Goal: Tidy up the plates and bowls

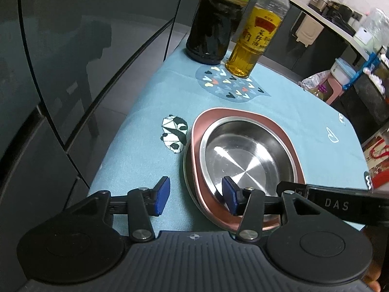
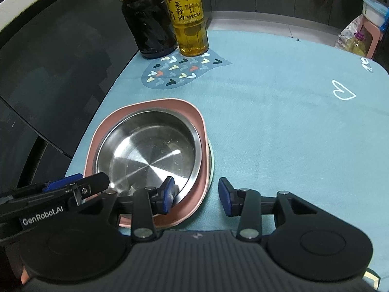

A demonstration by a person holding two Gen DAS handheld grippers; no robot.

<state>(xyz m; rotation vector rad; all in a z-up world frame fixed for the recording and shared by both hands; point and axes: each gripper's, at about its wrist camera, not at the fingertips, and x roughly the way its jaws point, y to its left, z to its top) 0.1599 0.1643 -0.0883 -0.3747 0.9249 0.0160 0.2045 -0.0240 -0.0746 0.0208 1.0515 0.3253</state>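
Observation:
A steel bowl (image 1: 245,155) sits inside a pink rounded-square plate (image 1: 243,114), stacked on another dish whose pale rim shows underneath, on a blue tablecloth. The stack also shows in the right wrist view, bowl (image 2: 148,150) in pink plate (image 2: 155,103). My left gripper (image 1: 195,198) is open, straddling the stack's near left rim, one pad inside the bowl, one outside. My right gripper (image 2: 197,194) is open, straddling the near right rim the same way. The left gripper's fingers (image 2: 73,185) show at the lower left of the right wrist view.
A dark vinegar bottle (image 1: 214,24) and a yellow oil bottle (image 1: 252,36) stand at the table's far edge. A dark cabinet (image 1: 73,60) runs along the left. The blue tablecloth (image 2: 279,121) stretches to the right. A pink stool and clutter stand beyond the table (image 1: 333,85).

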